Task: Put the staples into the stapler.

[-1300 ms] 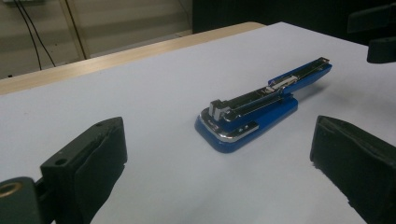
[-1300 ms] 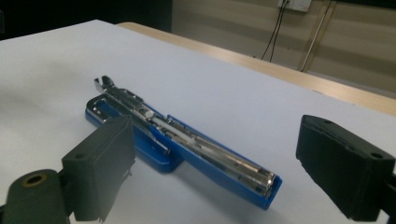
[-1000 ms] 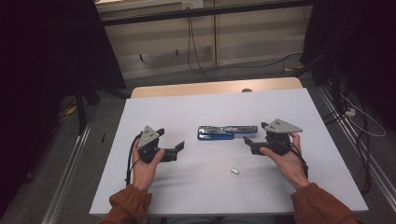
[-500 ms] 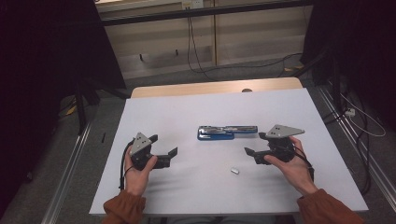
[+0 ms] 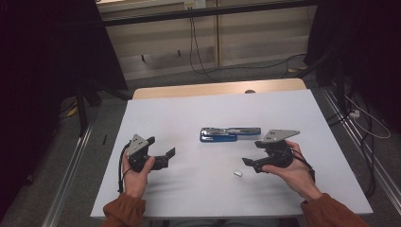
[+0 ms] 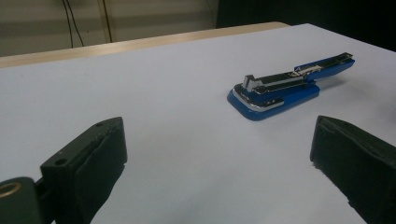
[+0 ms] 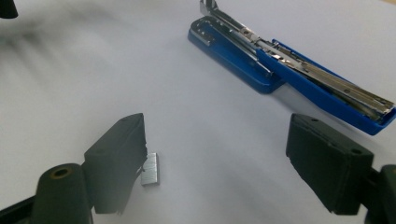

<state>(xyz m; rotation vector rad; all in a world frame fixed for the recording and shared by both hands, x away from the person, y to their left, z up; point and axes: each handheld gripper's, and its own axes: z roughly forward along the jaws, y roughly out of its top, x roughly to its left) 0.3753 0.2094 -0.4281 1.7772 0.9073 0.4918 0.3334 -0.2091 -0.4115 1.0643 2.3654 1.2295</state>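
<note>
A blue stapler [image 5: 229, 134] lies opened flat on the white table [image 5: 198, 113], its metal magazine exposed [image 6: 285, 86] [image 7: 280, 56]. A small block of staples [image 5: 237, 173] [image 7: 150, 170] rests on the table in front of it. My left gripper [image 5: 165, 156] [image 6: 219, 158] is held at the left, open, pointing right toward the stapler with nothing between its jaws. My right gripper [image 5: 249, 163] [image 7: 224, 172] is open at the right, pointing left, its jaws just above the table with the staple block beside the left jaw.
The table's wooden far edge [image 5: 217, 89] shows beyond the white sheet. Cables [image 5: 198, 56] run across the floor behind it, and dark stands flank both sides. Metal rails [image 5: 71, 161] run along the table's left and right.
Both hands have drawn back toward the near edge and lower. The left gripper moved left, away from the stapler; the right gripper dropped toward the staple block.
</note>
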